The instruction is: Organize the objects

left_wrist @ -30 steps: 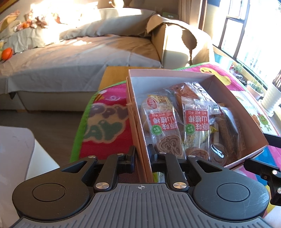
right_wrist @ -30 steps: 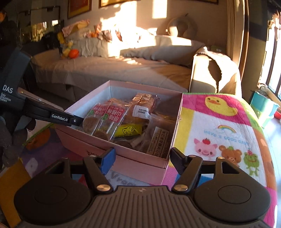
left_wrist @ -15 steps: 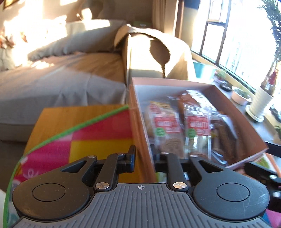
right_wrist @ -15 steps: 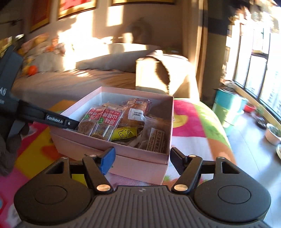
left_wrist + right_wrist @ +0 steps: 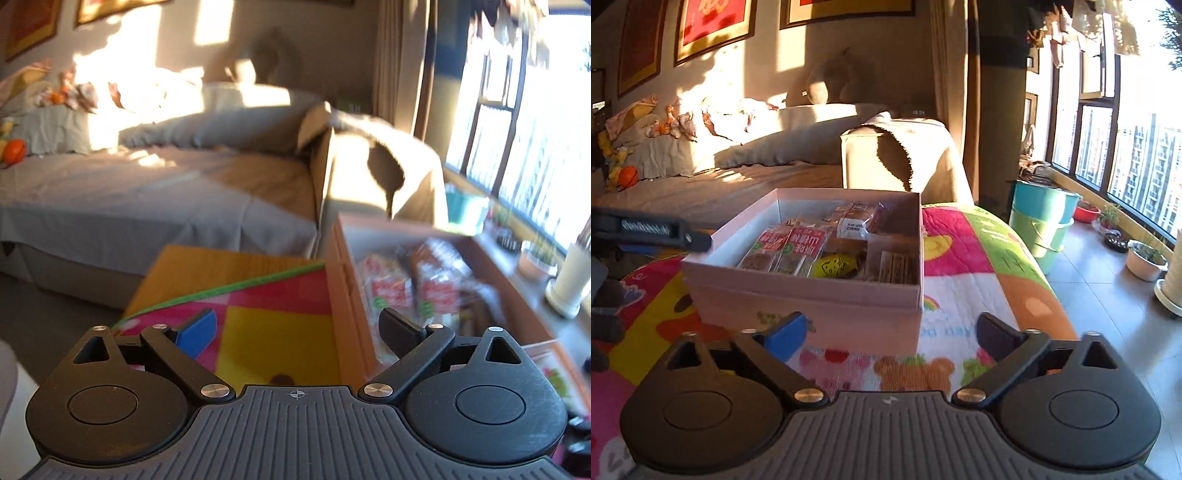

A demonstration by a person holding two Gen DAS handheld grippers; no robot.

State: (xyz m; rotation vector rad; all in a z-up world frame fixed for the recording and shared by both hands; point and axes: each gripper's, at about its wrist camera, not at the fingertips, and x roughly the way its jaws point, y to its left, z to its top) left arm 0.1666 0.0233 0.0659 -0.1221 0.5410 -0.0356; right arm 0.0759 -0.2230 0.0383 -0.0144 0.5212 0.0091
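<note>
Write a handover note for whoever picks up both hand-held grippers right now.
Left hand-held gripper: open, empty, straddling the left wall of the pink box.
Right hand-held gripper: open, empty, facing the box's near side, not touching it.
Things: the box sits lidless on the colourful mat, packed with snack packets: two red-labelled ones at the left, a yellow one in the middle, brown wrapped ones behind.
Done: snacks are in the box; nothing lies loose on the mat in view.
Left: probably closing or placing the box; no lid is in view.
</note>
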